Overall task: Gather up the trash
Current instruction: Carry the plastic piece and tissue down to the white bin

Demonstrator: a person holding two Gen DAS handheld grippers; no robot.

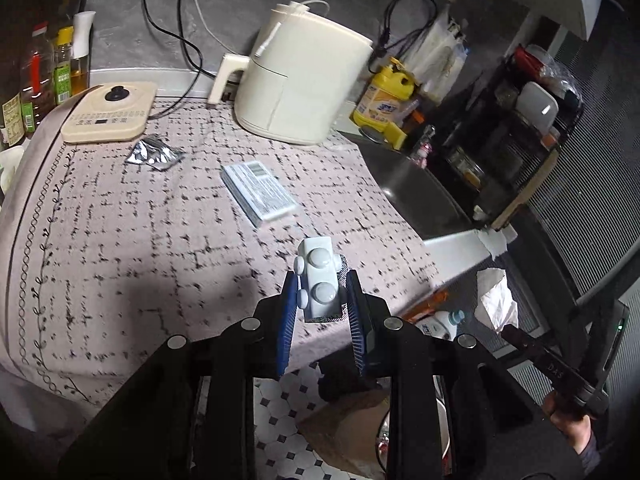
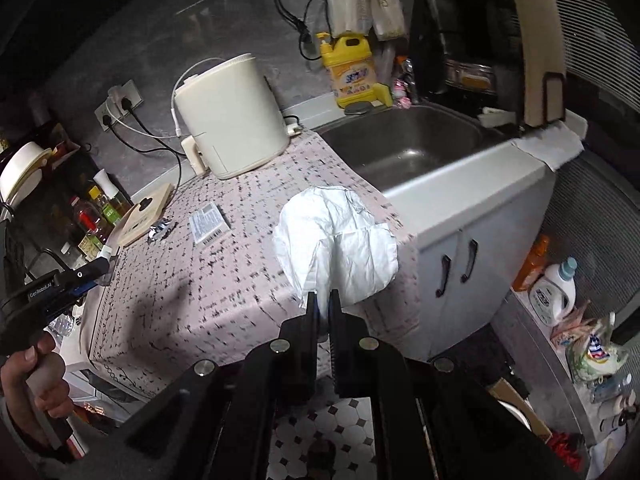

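My left gripper (image 1: 320, 284) is shut on a white blister pack (image 1: 318, 276) with round bumps, held above the front edge of the patterned cloth-covered counter (image 1: 140, 240). My right gripper (image 2: 324, 300) is shut on a crumpled white tissue (image 2: 336, 244), held above the counter's front right corner; the tissue also shows in the left wrist view (image 1: 496, 300). On the counter lie a crumpled silver foil wrapper (image 1: 154, 154) and a flat white box with a barcode (image 1: 260, 192); both also show in the right wrist view, the wrapper (image 2: 160, 230) left of the box (image 2: 209, 224).
A cream air fryer (image 1: 300, 76) and a flat beige scale-like appliance (image 1: 110, 114) stand at the back of the counter. A steel sink (image 2: 412, 148) lies right of it, with a yellow detergent jug (image 2: 352, 72) behind. Bottles (image 1: 36, 80) stand at the far left. Tiled floor (image 2: 320, 432) is below.
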